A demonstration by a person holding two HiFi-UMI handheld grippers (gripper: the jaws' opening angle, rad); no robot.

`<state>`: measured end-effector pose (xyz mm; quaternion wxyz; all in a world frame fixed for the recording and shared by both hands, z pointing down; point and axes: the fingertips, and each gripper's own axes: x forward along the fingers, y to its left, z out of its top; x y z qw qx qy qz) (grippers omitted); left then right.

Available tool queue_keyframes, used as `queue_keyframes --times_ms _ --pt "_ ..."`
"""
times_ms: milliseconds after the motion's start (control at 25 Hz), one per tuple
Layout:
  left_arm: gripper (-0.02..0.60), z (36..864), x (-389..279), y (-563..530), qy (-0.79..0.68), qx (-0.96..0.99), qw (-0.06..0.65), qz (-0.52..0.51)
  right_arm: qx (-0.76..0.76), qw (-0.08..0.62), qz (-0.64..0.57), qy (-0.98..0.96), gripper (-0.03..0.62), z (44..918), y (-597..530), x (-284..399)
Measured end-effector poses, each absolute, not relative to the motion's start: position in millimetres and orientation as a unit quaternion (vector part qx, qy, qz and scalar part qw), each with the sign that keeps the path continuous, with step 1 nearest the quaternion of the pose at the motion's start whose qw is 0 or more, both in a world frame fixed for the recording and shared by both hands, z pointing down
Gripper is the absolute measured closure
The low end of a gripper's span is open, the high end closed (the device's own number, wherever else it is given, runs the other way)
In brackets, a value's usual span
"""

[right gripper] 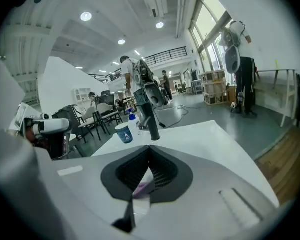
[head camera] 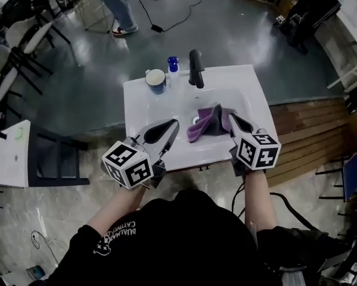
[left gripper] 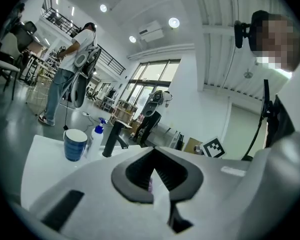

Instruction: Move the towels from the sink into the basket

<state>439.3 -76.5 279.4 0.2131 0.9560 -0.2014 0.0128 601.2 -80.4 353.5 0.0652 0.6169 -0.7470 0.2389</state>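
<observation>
A purple towel [head camera: 205,124] hangs bunched over the basin of the white sink [head camera: 143,109], lifted at its right end. My right gripper [head camera: 231,120] is shut on that end, at the sink's right side. A scrap of the purple towel [right gripper: 141,188] shows between the closed jaws of the right gripper [right gripper: 150,155] in its own view. My left gripper [head camera: 173,124] hovers over the sink's front left with its jaws together and nothing in them. The left gripper [left gripper: 154,155] points at the faucet in its own view. No basket is in view.
A black faucet [head camera: 195,68], a blue spray bottle [head camera: 173,64] and a blue cup [head camera: 155,80] stand along the sink's back edge. A dark chair [head camera: 53,159] stands to the left. A wooden platform [head camera: 309,130] lies to the right. A person [head camera: 120,8] stands behind.
</observation>
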Motion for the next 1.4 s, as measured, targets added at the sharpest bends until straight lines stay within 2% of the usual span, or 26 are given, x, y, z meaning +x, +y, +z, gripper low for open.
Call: queue_keyframes --times_ms 240,400,520,680,840,1080,1200,1400 --pt "0.581 314 449 -78 -0.194 0.956 0.217 0.037 0.578 0.113 0.277 -0.759 0.574 404 -98 596" --pt "0.581 328 453 -69 -0.184 0.958 0.214 0.056 0.543 0.167 0.311 -0.762 0.498 436 -111 595" --pt "0.581 333 448 -64 -0.185 0.957 0.212 0.076 0.518 0.181 0.361 -0.755 0.368 454 -125 591" --pt "0.581 330 432 -60 -0.201 0.953 0.206 0.092 0.492 0.181 0.437 -0.731 0.352 478 -147 588" --pt "0.581 328 410 -63 -0.229 0.947 0.203 0.101 0.483 0.239 0.461 -0.705 0.332 511 -160 591" --pt "0.581 329 377 -65 -0.271 0.934 0.208 0.1 0.497 0.315 0.5 -0.635 0.337 561 -161 606" --pt "0.581 332 366 -63 -0.28 0.93 0.213 0.102 0.523 0.317 0.505 -0.61 0.492 566 -162 614" --pt "0.581 326 361 -64 -0.287 0.93 0.216 0.08 0.525 0.298 0.494 -0.625 0.533 547 -155 607"
